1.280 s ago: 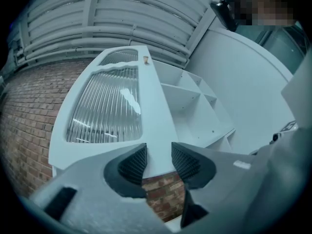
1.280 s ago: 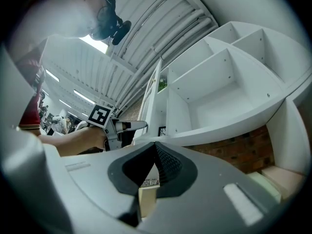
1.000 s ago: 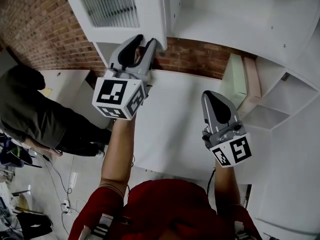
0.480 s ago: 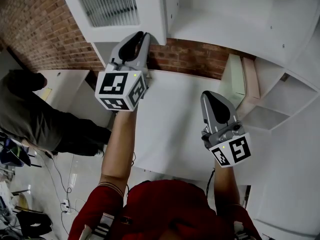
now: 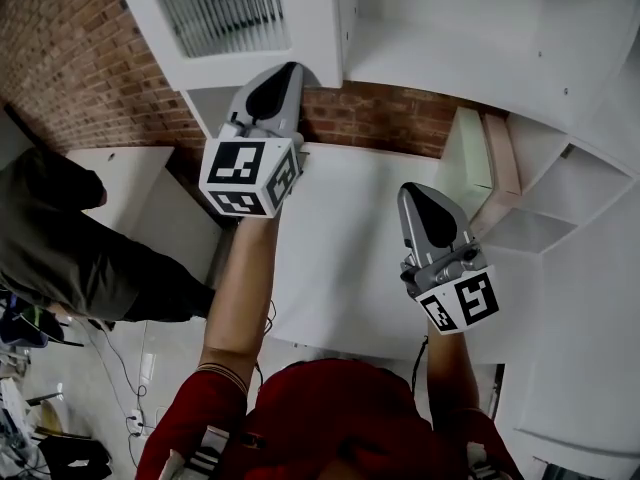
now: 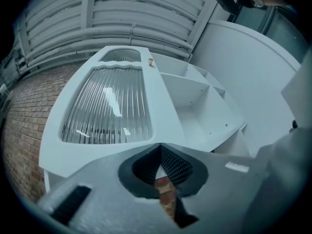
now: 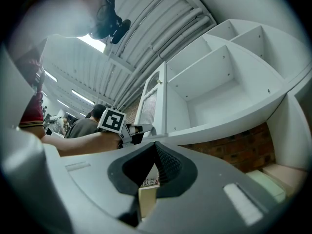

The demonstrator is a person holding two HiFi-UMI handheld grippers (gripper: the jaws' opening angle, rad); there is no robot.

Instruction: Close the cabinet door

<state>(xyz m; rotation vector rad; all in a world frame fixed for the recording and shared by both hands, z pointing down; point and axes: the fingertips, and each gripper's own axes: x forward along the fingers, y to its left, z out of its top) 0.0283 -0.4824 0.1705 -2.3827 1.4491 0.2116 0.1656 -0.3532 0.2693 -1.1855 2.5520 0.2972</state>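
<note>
My left gripper (image 5: pixel 287 72), jaws together and empty, sits at the lower corner of the ribbed-glass cabinet door (image 5: pixel 225 18). Only the right gripper view shows that door edge-on, swung open; my right gripper (image 5: pixel 418 196) is closed too.

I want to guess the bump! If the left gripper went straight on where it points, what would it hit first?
Probably the white cabinet door: the left gripper aims its shut tips at the door's lower frame, just below the ribbed glass. Depth is unclear.
</note>
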